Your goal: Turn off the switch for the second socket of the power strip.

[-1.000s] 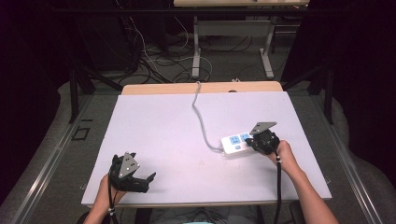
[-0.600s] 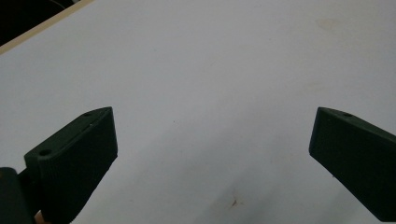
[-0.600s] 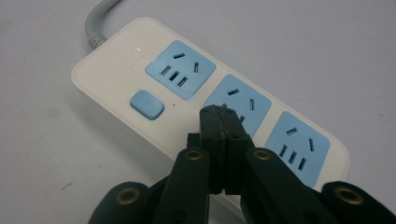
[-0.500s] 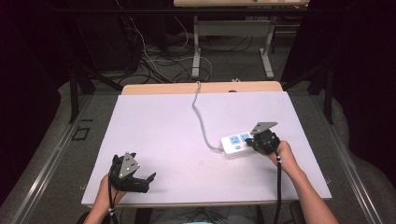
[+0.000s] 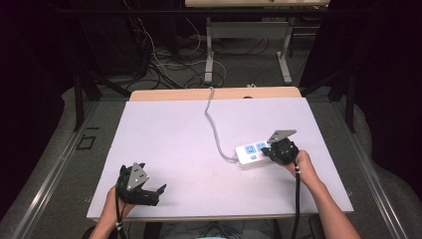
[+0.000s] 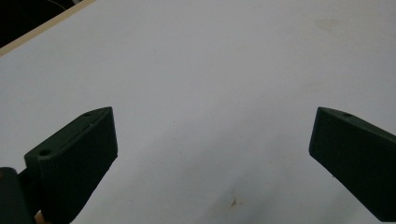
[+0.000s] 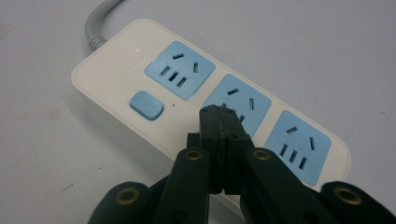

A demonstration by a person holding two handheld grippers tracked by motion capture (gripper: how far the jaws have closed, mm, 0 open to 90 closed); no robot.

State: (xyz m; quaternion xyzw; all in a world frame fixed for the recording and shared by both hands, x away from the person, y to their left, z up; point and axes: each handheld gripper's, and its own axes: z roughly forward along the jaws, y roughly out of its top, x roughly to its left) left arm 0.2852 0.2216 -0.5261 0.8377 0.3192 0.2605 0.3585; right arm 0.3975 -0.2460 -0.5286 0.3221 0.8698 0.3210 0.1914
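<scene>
A white power strip (image 5: 251,152) (image 7: 140,84) with three blue sockets and a blue button (image 7: 146,104) lies right of the table's middle, its grey cable (image 5: 213,119) running off to the far edge. My right gripper (image 5: 272,153) (image 7: 219,112) is shut with nothing between its jaws; its closed tips hover over the middle socket (image 7: 243,105), and whether they touch it I cannot tell. My left gripper (image 5: 158,191) (image 6: 212,140) rests near the front left of the table, jaws wide open over bare white surface.
The white tabletop (image 5: 174,139) has a wooden strip (image 5: 164,94) along its far edge. Beyond it stand table legs and tangled cables (image 5: 164,64) on a dark floor.
</scene>
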